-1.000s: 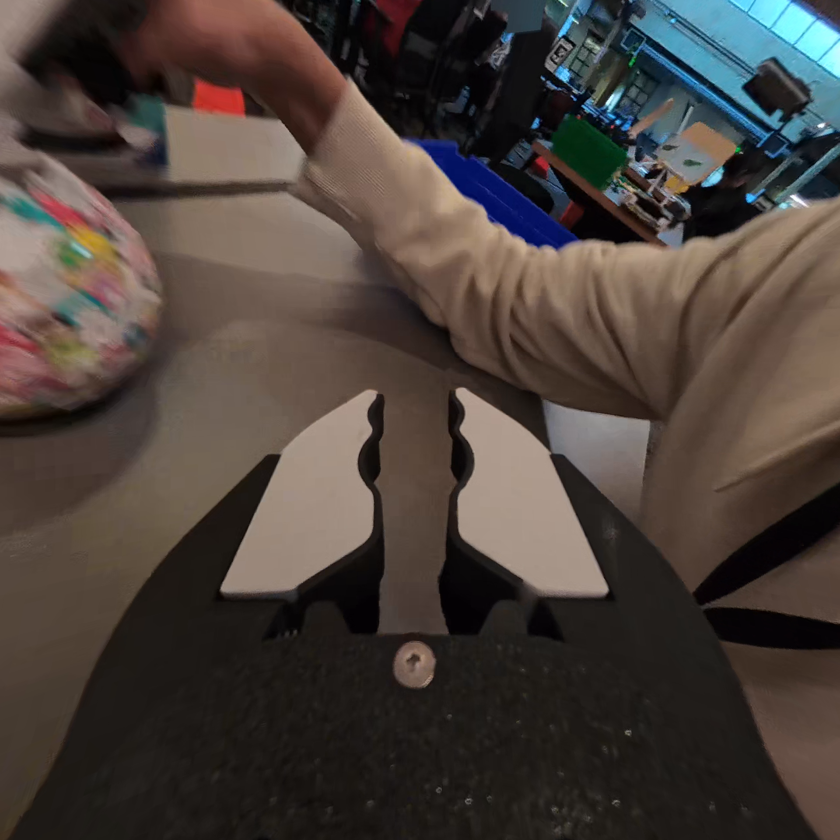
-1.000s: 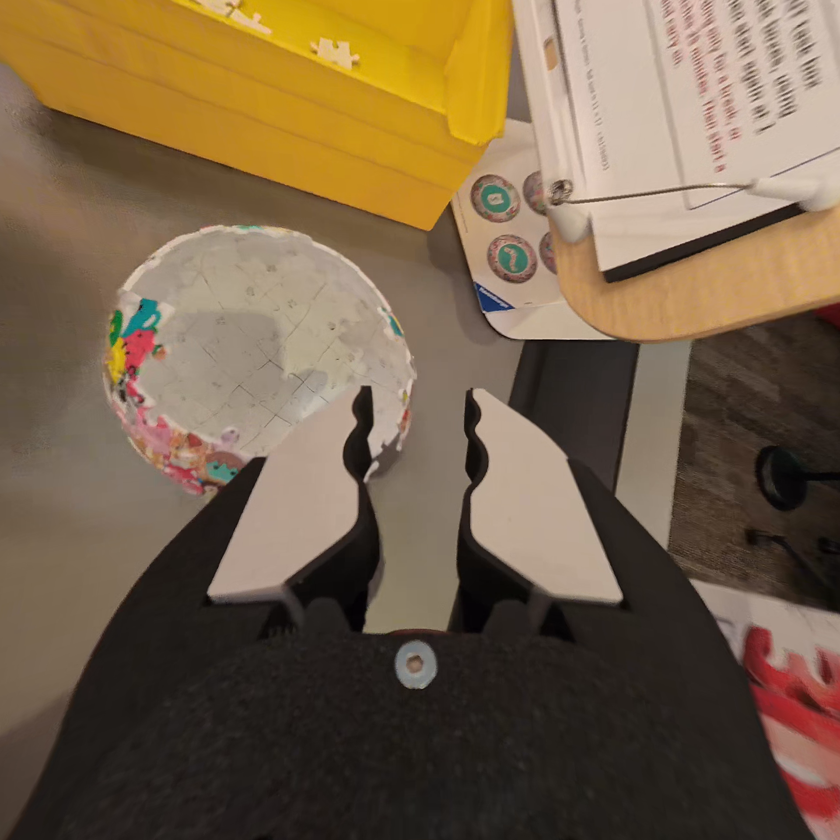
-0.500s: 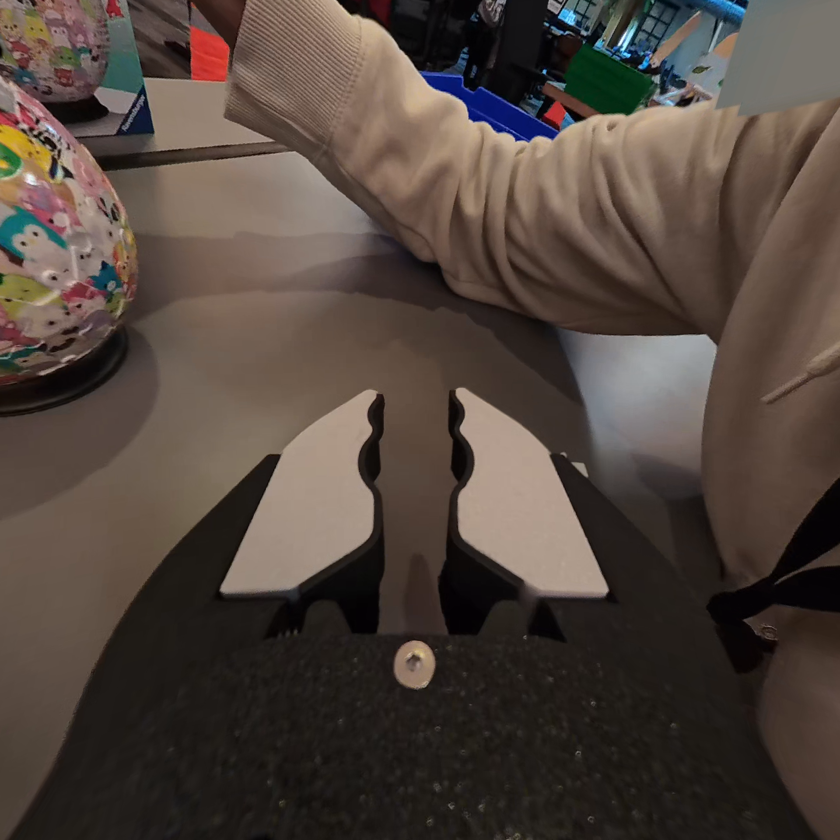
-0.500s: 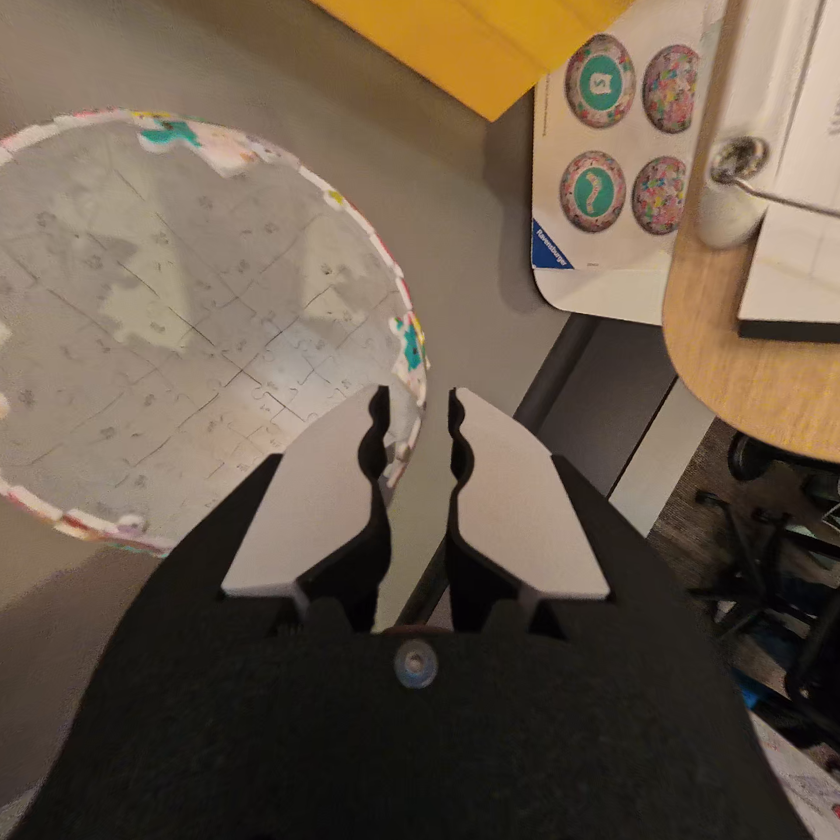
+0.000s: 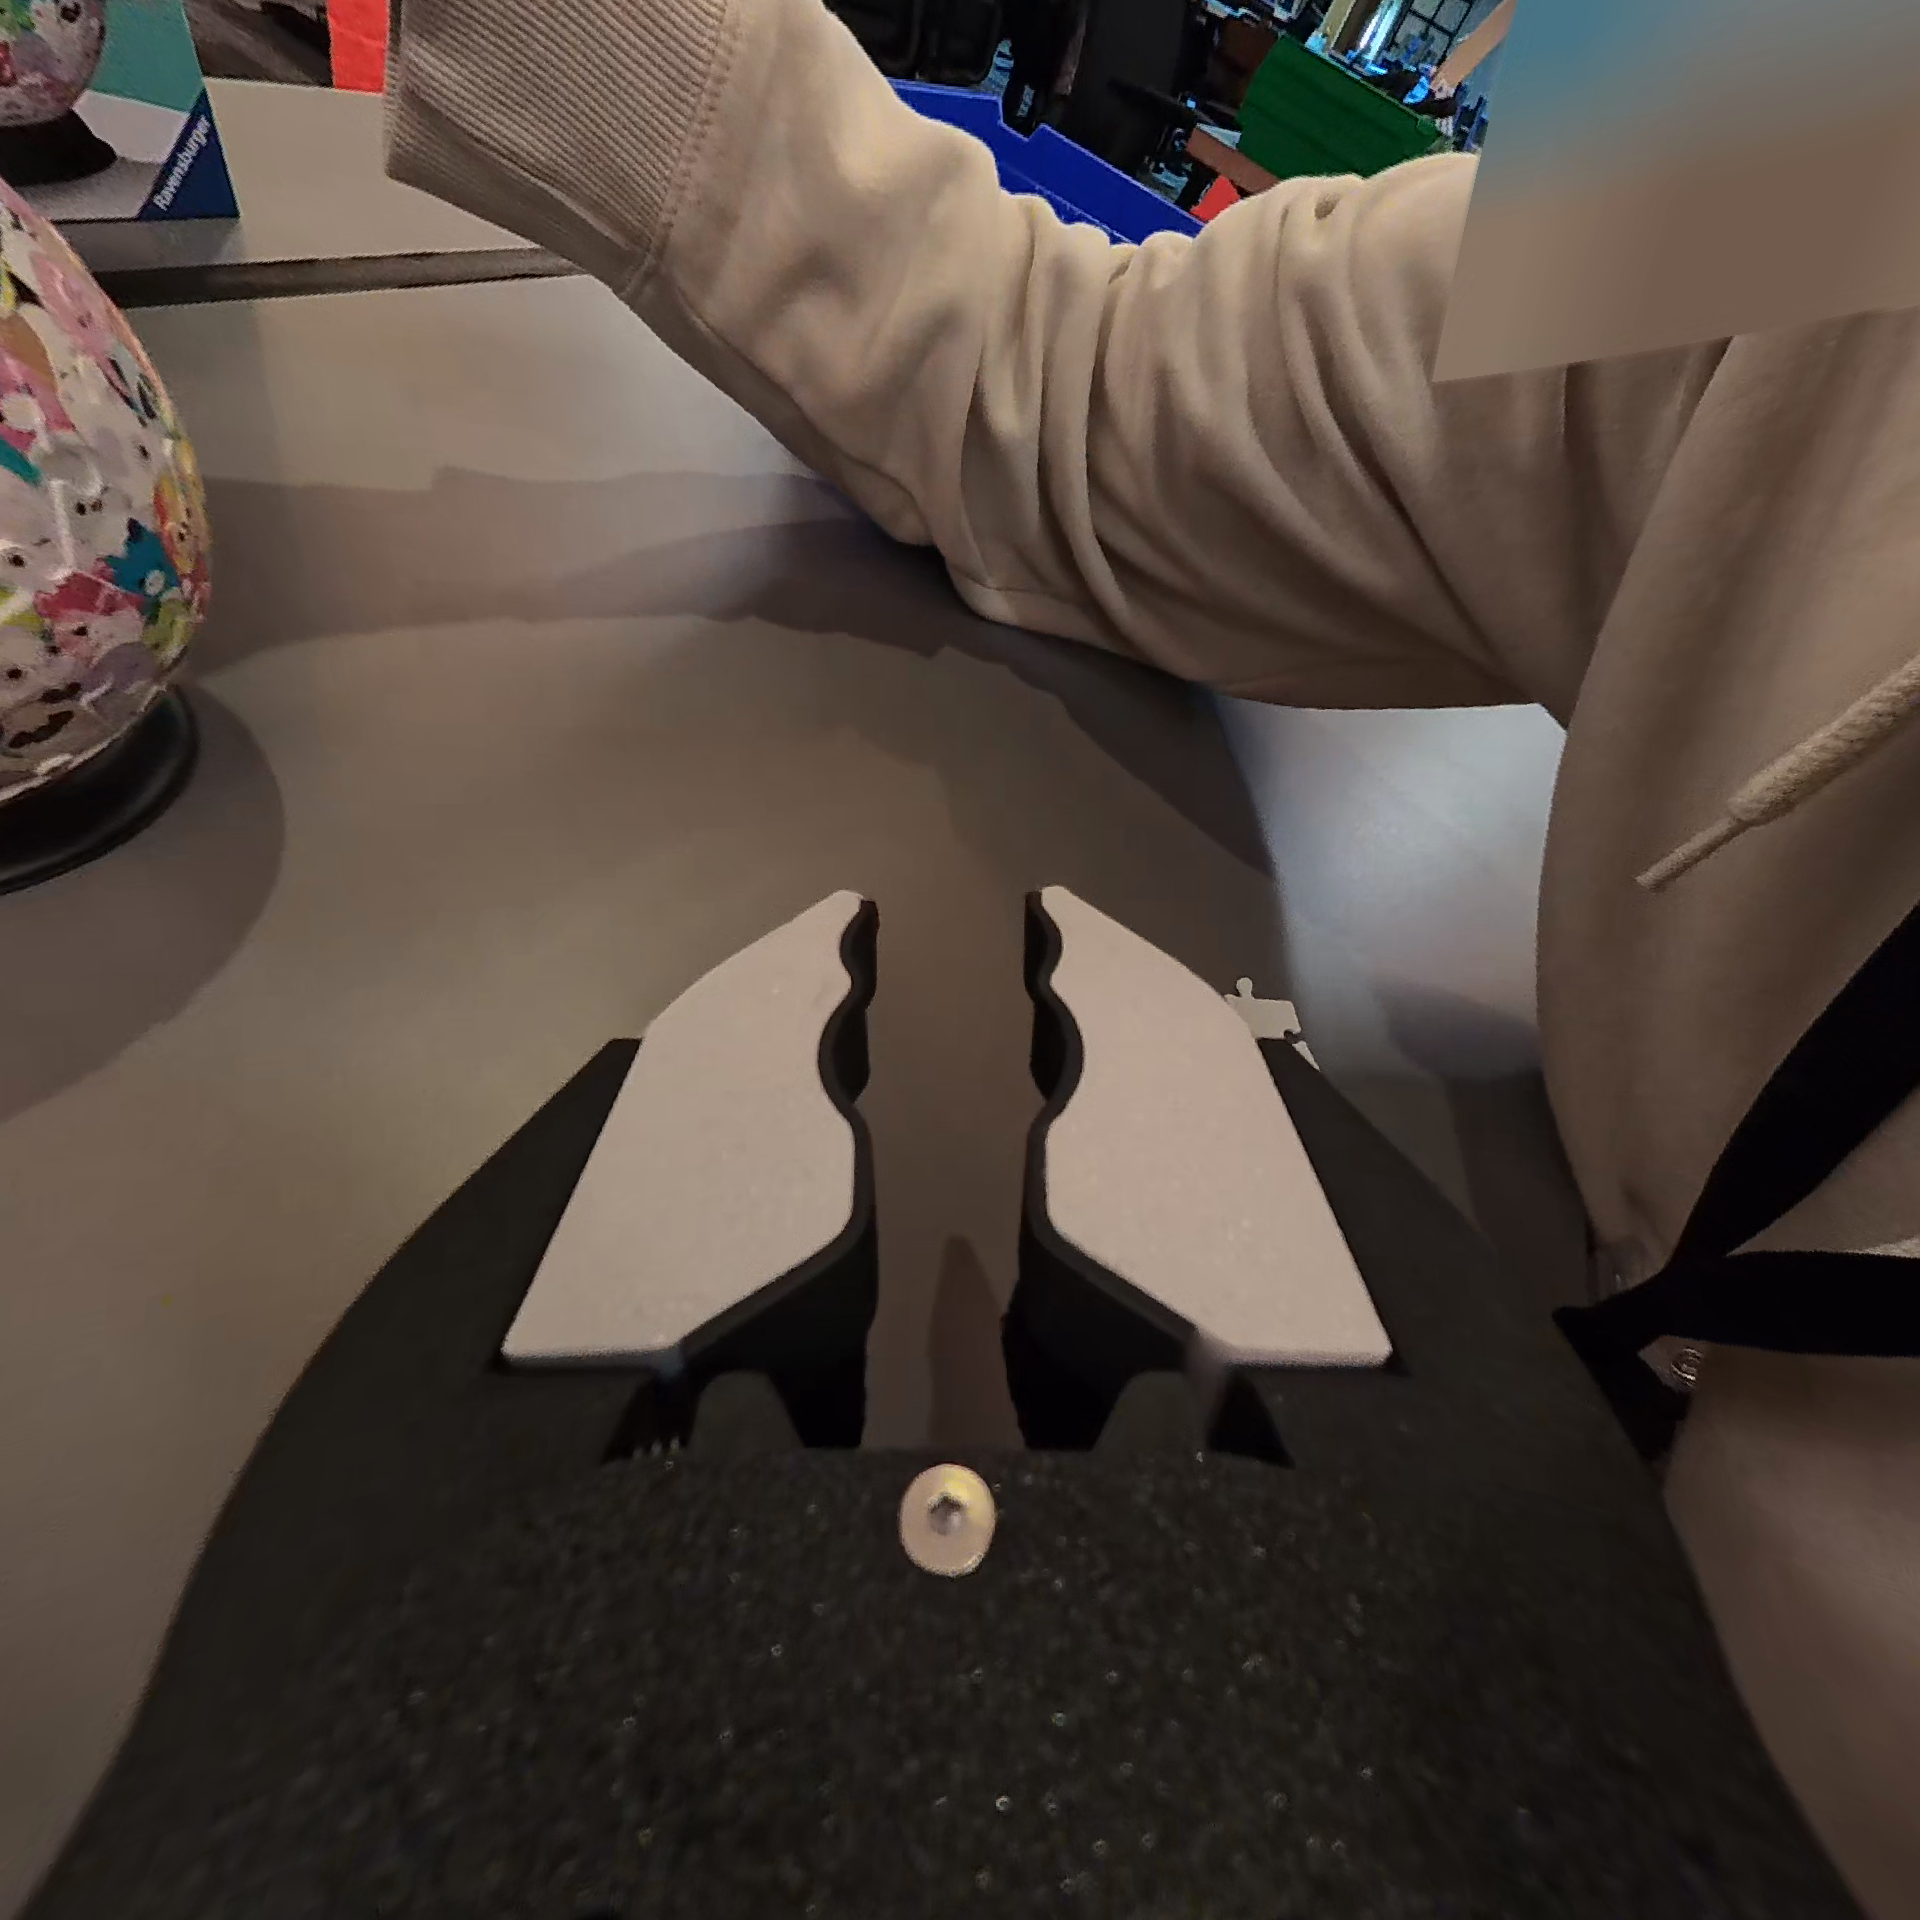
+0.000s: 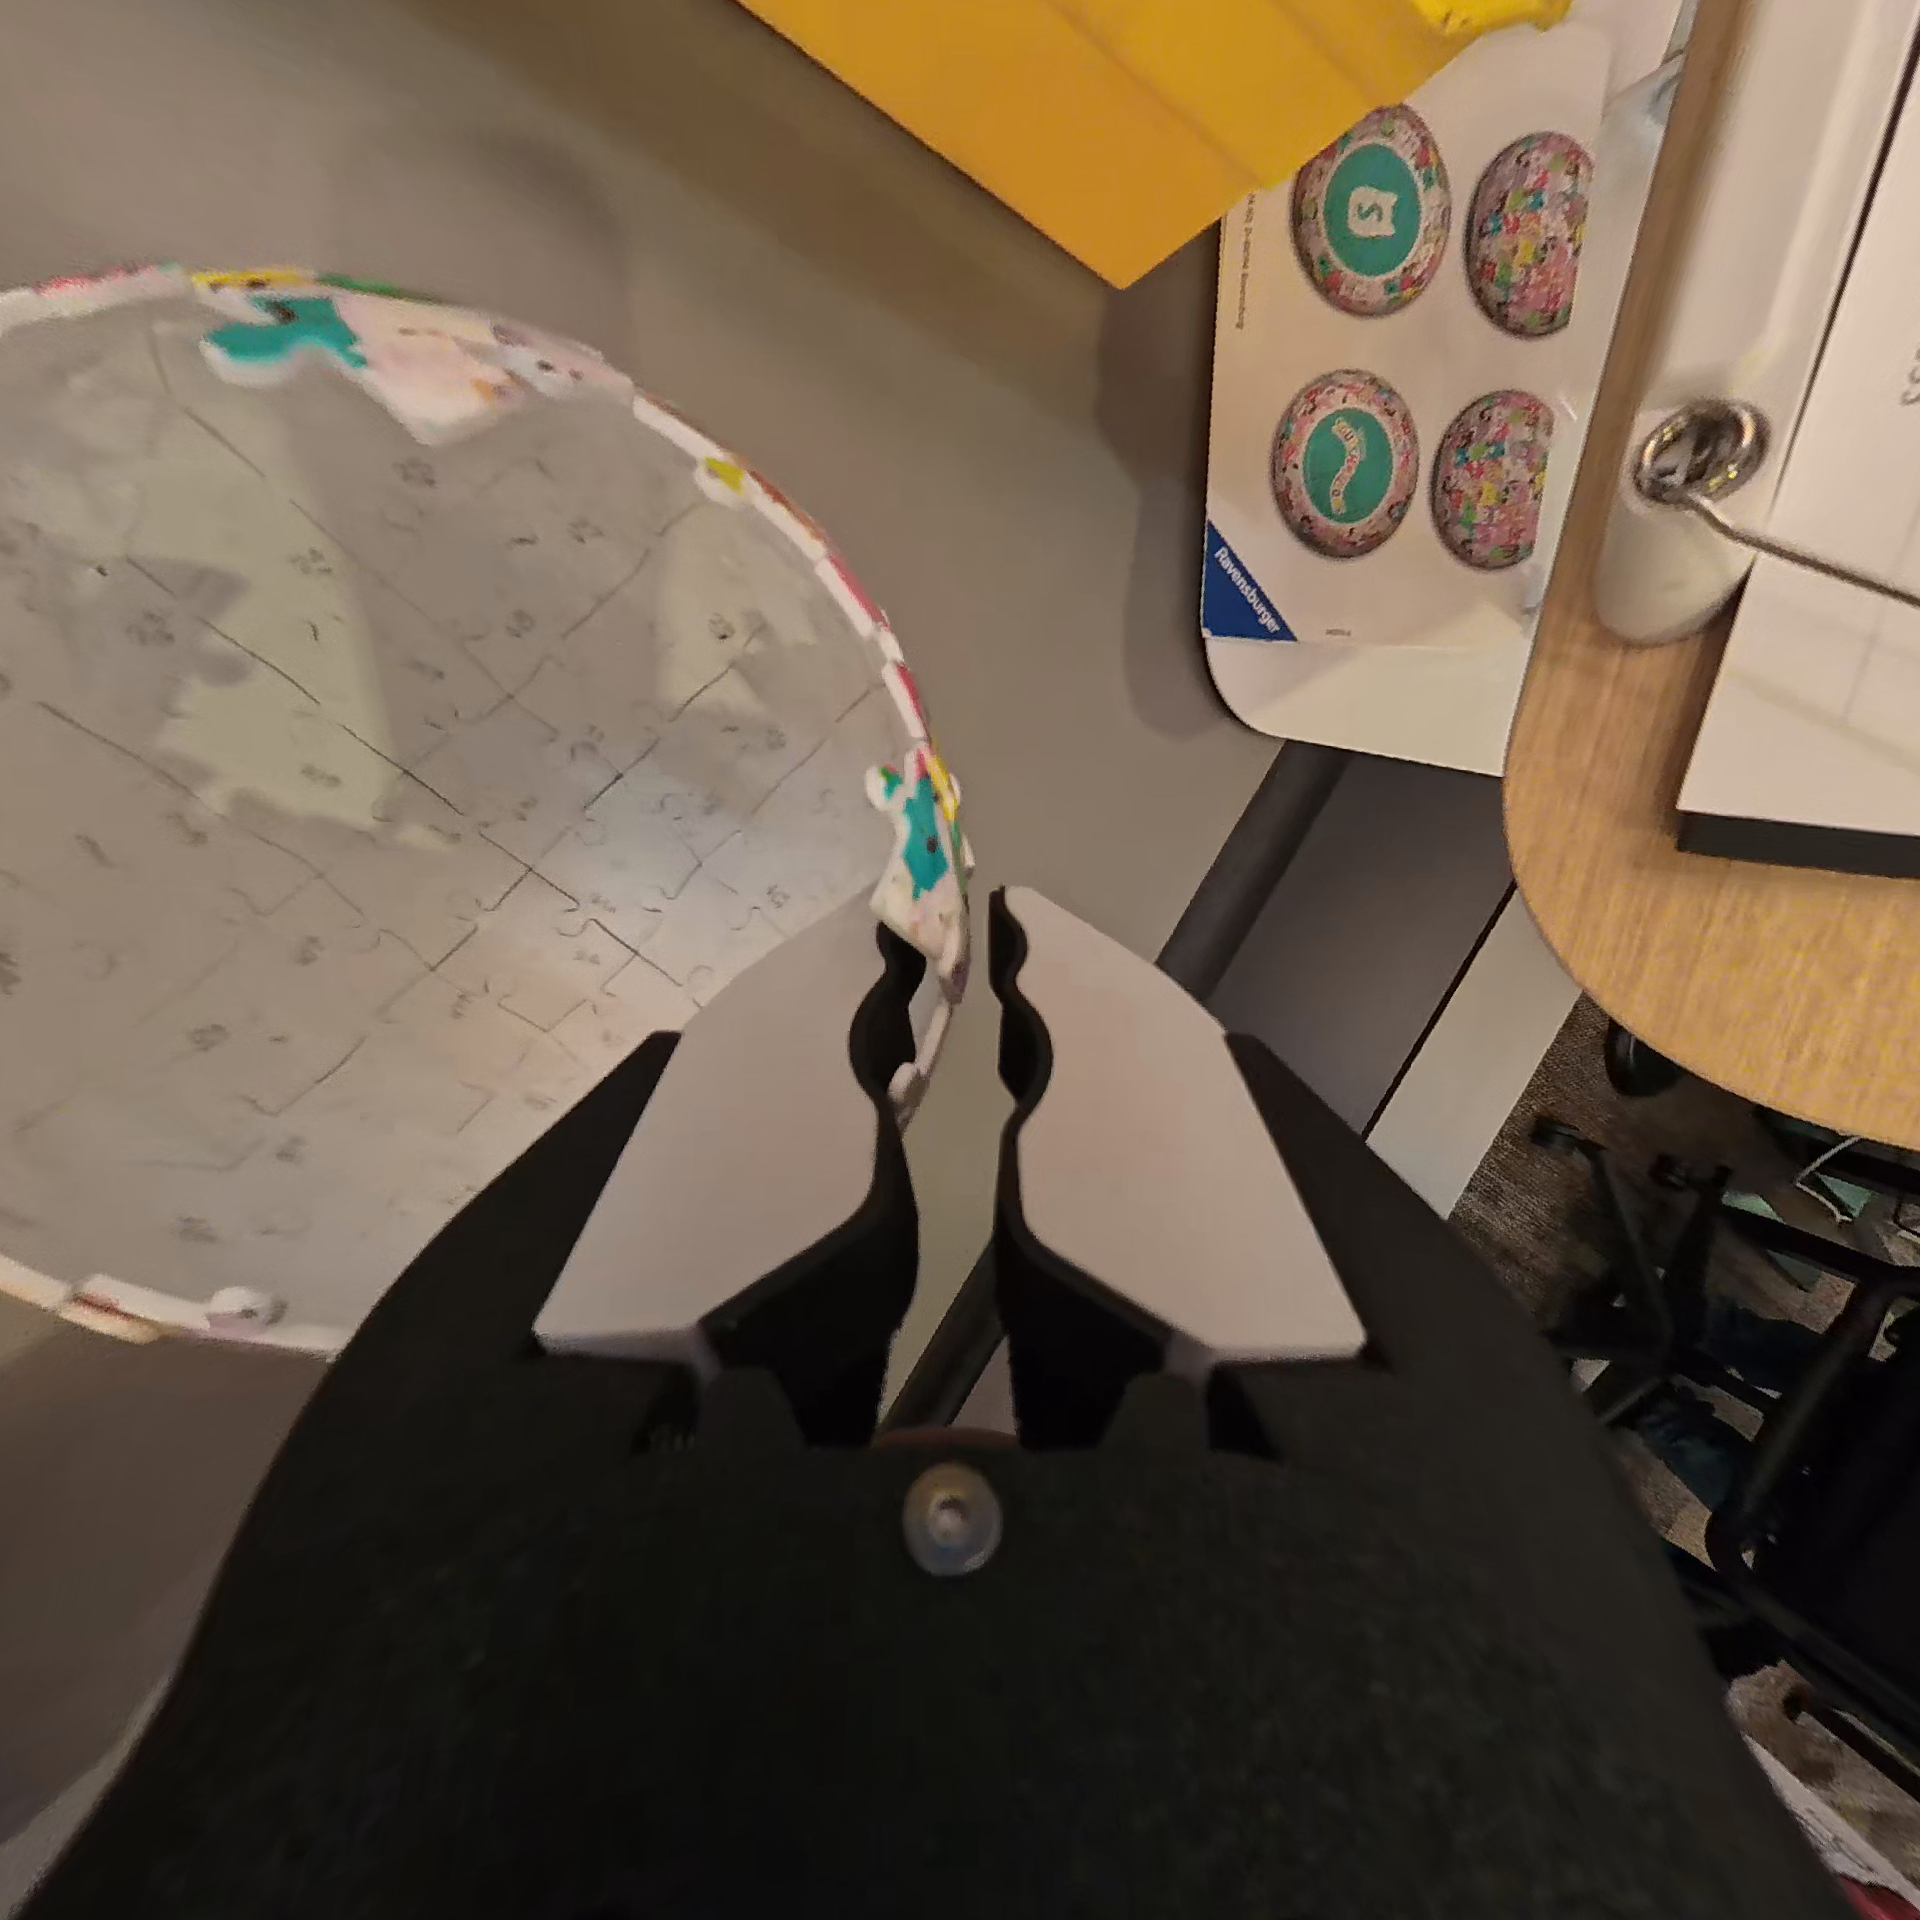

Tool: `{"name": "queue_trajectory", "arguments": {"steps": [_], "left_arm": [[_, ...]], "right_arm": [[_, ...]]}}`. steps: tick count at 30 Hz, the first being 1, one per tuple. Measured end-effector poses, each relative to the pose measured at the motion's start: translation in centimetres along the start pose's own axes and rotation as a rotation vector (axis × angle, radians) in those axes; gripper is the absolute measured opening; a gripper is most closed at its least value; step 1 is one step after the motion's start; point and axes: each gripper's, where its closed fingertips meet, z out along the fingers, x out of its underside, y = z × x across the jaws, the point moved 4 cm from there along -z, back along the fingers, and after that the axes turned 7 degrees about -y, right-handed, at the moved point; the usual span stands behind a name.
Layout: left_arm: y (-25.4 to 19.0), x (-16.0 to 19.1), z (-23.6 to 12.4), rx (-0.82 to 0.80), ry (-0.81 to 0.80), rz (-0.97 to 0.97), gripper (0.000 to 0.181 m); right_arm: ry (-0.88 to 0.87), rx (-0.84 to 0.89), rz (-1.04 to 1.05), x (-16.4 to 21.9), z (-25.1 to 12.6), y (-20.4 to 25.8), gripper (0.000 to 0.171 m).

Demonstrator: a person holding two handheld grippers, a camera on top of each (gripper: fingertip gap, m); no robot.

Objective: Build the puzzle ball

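My right hand-held gripper nearly closed, pinching the half-ball's near rim; shell extends left. Left hand-held gripper part open, empty.

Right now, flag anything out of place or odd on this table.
One loose white puzzle piece lies alone on the grey table, beside the open left gripper. The half-built ball shell has gaps in its rim where the right gripper pinches it.

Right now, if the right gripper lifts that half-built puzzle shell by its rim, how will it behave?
The puzzle shell looks thin and hollow, so probably light. Its seams between pieces suggest it could flex or pop apart under the right gripper. Its rounded form may rock on the table.
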Motion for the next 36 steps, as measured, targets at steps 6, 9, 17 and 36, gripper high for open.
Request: {"name": "queue_trajectory", "arguments": {"steps": [6, 9, 17, 36], "left_arm": [[-0.7, 0.3, 0.3, 0.033, 0.024, 0.006, 0.026], [-0.9, 0.5, 0.4, 0.041, 0.031, 0.006, 0.026], [-1.1, 0.5, 0.4, 0.063, 0.037, -0.009, 0.026], [-1.9, 0.9, 0.6, 0.105, 0.064, 0.000, 0.026]], "right_arm": [[-0.035, -0.022, 0.032, 0.0, 0.0, -0.1, 0.011], [-0.062, -0.030, 0.045, 0.0, -0.1, -0.2, 0.013], [-0.150, -0.089, 0.086, -0.2, 0.2, -0.1, 0.009], [-0.219, -0.112, 0.118, 0.2, 0.6, -0.2, 0.011]]}}
